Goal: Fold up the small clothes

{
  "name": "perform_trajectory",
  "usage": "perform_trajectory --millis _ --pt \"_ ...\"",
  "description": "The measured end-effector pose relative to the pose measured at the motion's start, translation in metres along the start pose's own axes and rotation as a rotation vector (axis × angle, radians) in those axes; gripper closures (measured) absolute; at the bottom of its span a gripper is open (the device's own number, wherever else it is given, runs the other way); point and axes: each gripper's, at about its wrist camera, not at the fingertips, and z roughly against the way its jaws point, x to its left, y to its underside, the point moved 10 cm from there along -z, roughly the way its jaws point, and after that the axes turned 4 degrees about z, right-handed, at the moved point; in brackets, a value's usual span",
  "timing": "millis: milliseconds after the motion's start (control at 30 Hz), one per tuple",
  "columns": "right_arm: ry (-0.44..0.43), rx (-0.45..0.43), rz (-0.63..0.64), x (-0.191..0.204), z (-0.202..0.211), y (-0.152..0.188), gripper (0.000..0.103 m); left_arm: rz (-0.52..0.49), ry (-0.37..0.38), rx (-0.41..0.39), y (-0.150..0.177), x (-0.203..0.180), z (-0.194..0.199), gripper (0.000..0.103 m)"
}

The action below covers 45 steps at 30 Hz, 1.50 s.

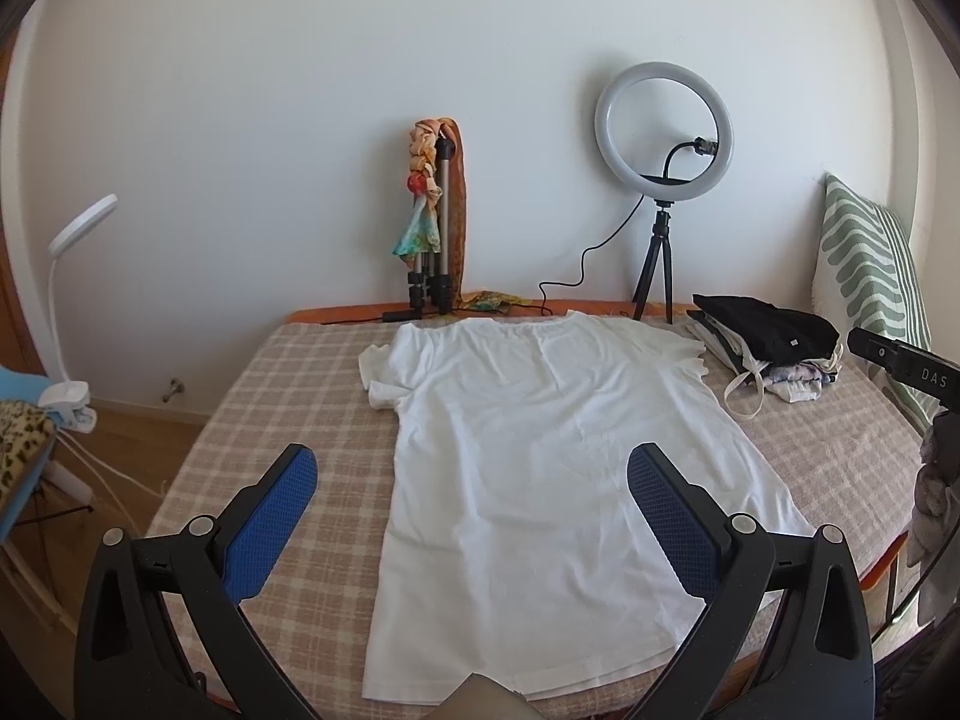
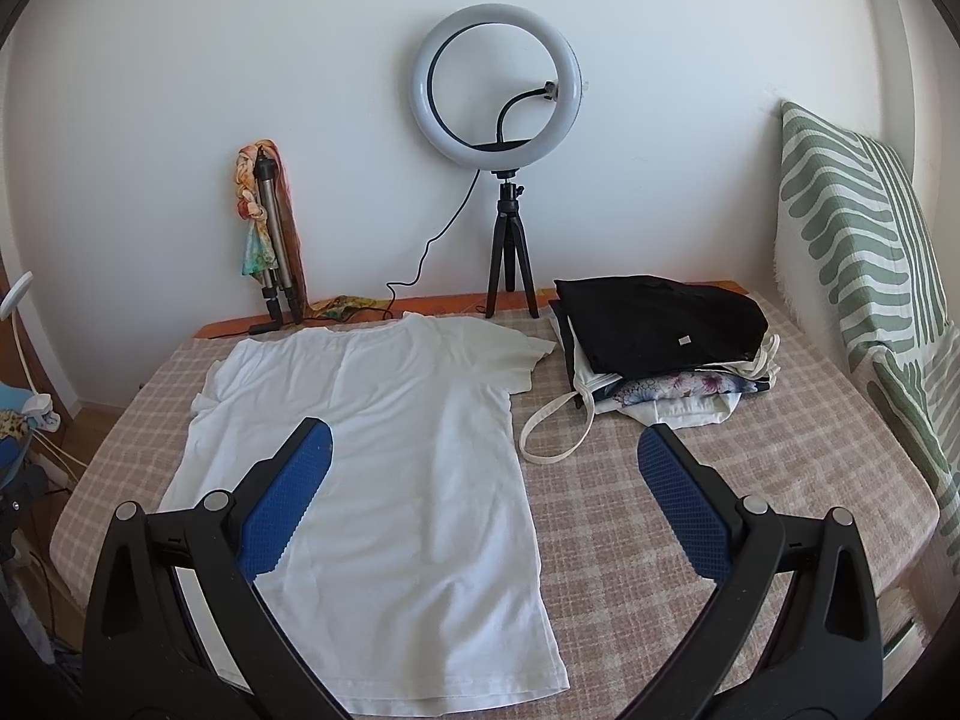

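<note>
A white T-shirt (image 1: 540, 450) (image 2: 384, 450) lies flat on the checked bed cover (image 1: 288, 396) (image 2: 690, 528), collar toward the wall and hem toward me. Its left sleeve is crumpled. My left gripper (image 1: 471, 462) hovers open above the shirt's lower left part, blue pads wide apart and holding nothing. My right gripper (image 2: 483, 444) is open too, above the shirt's right edge, with one pad over the cloth and the other over bare cover. The right gripper's black body (image 1: 906, 363) shows at the right rim of the left wrist view.
A pile of folded clothes (image 1: 774, 348) (image 2: 660, 342) with a black piece on top lies at the right rear. A ring light (image 1: 663, 132) (image 2: 498, 96) on a small tripod and a folded tripod (image 1: 435, 228) (image 2: 273, 234) stand by the wall. A striped pillow (image 2: 858, 252) leans at the right.
</note>
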Motion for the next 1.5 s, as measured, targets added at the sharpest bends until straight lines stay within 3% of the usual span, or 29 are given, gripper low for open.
perform_trajectory --millis 1500 --pt "-0.017 -0.007 0.031 0.030 -0.008 -0.002 0.000 0.029 -0.006 0.024 0.009 0.021 0.002 0.000"
